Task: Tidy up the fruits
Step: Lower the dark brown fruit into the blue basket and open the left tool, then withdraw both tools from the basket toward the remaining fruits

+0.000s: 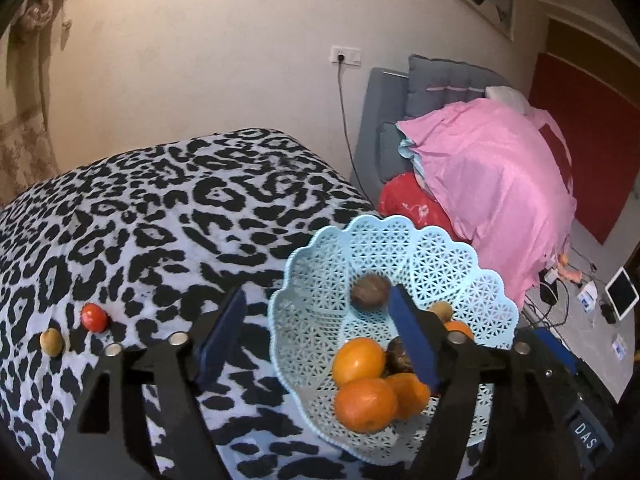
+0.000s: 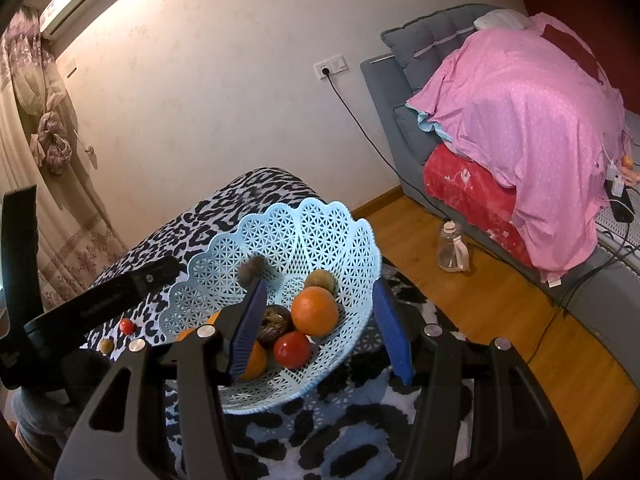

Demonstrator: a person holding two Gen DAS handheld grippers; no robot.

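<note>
Both blue-padded grippers, left [image 1: 320, 340] and right [image 2: 322, 330], are held spread and empty over the pale-blue lattice plastic basket [image 2: 328, 224]. Inside, one red tomato [image 2: 292, 349] is counted; outside, one red tomato [image 1: 94, 317] and one tan round fruit [image 1: 51, 342] are seen on the leopard-print cloth [image 1: 160, 208].

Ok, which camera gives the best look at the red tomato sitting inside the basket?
The right wrist view: the red tomato lies unobstructed near the front of the blue basket. In the left wrist view I can't make it out among the oranges.
</note>
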